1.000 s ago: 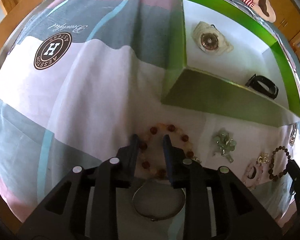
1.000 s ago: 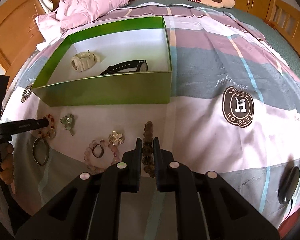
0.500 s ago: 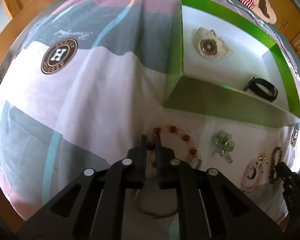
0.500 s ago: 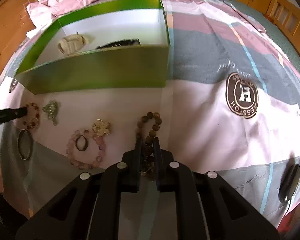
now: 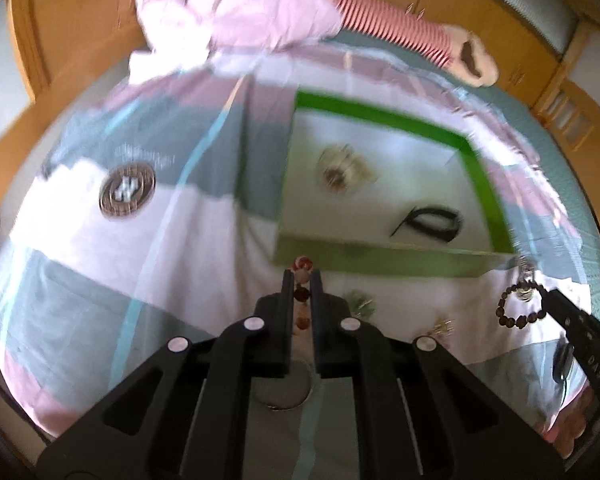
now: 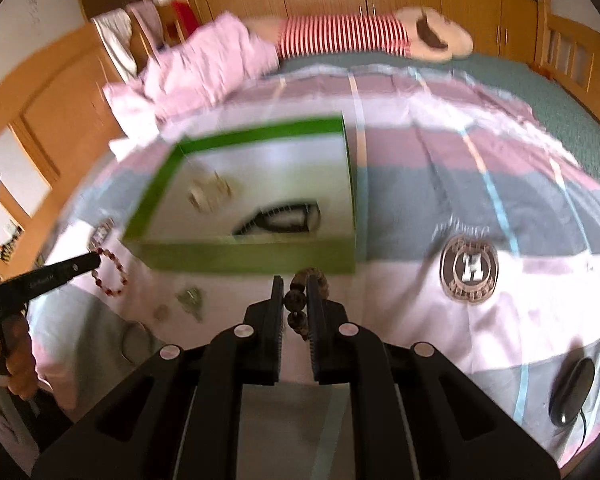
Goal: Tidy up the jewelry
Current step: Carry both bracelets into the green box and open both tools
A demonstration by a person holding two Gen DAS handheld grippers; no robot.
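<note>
The left gripper [image 5: 301,280] and the right gripper [image 6: 295,286] are both made of matte black plastic, each with two long flat fingers [image 5: 287,292] and triangular cut-outs in the body. Four round silver screws [image 5: 252,324] sit across the top of each one. In the right wrist view, small pale lettering runs along the left gripper's side, and bare skin of the hand [image 6: 14,350] shows beside a white sleeve.

Both wrist views look down (obliquely) at one green box [image 5: 380,262].
</note>
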